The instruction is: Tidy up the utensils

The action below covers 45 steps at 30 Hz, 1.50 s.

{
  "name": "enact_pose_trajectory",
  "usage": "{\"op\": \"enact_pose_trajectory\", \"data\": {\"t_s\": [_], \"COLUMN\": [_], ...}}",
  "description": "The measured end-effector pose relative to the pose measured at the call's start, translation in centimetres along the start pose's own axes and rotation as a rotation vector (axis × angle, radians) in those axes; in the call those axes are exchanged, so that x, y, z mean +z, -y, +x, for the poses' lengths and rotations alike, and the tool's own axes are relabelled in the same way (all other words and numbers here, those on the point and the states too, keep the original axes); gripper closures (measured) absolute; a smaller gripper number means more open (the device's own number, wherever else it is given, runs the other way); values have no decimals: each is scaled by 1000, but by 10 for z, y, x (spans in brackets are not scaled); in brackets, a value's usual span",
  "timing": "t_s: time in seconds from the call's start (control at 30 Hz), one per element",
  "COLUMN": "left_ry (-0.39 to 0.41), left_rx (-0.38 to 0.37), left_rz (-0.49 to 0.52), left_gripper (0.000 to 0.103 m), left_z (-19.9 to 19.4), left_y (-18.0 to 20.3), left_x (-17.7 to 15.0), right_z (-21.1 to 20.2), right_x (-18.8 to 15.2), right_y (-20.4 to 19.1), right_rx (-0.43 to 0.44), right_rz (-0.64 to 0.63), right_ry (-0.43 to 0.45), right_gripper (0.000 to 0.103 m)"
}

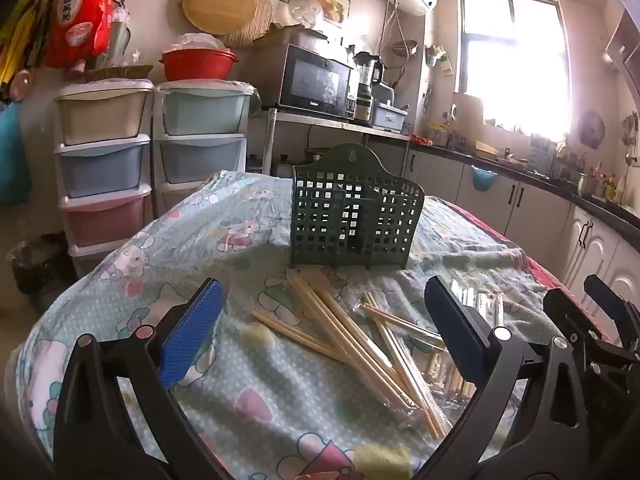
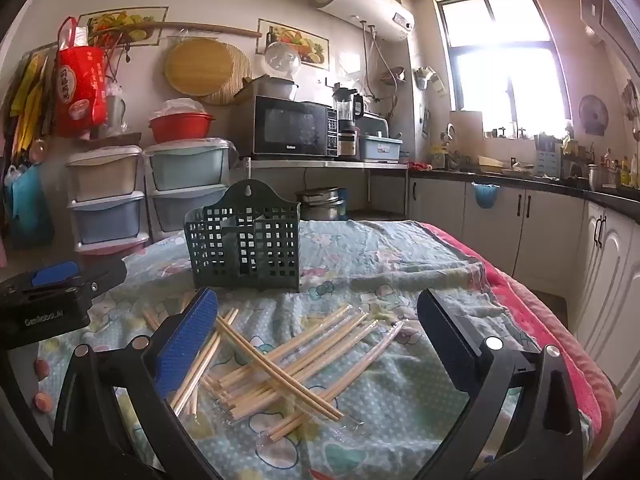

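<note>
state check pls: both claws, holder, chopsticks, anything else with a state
left claw: open, empty
right claw: open, empty
green utensil holder: upright on the cloth, looks empty
chopsticks: loose crossed pile on the cloth, some in clear sleeves
microwave: door shut

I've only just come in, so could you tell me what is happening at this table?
A person holds a gripper in each hand over a table covered with a cartoon-print cloth. The left gripper and right gripper are both open and empty. A pile of wooden chopsticks, some in clear wrappers, lies loose on the cloth. The dark green utensil holder stands upright behind them, apparently with nothing in it yet.
</note>
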State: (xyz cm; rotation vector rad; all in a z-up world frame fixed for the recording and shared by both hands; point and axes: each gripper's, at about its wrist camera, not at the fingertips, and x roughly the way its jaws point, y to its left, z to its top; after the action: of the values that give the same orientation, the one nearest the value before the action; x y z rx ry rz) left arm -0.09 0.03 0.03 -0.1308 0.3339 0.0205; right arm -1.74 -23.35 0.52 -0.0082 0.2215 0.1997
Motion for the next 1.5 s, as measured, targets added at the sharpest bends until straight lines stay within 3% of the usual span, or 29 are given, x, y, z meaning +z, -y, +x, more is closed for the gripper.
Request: {"op": "enact_pose_trajectory", "data": {"t_s": [1.5], "left_ry": [-6], "left_rx": [-3], "left_rz": [8], "left_gripper": [10], "left_z": [5], "left_y": [6], "left_x": [-1], "right_z": [1], "right_x": [3], "right_y": [2], "right_rx": [-2], "right_rz": [15], "right_ry": [4], "right_gripper": [6]}}
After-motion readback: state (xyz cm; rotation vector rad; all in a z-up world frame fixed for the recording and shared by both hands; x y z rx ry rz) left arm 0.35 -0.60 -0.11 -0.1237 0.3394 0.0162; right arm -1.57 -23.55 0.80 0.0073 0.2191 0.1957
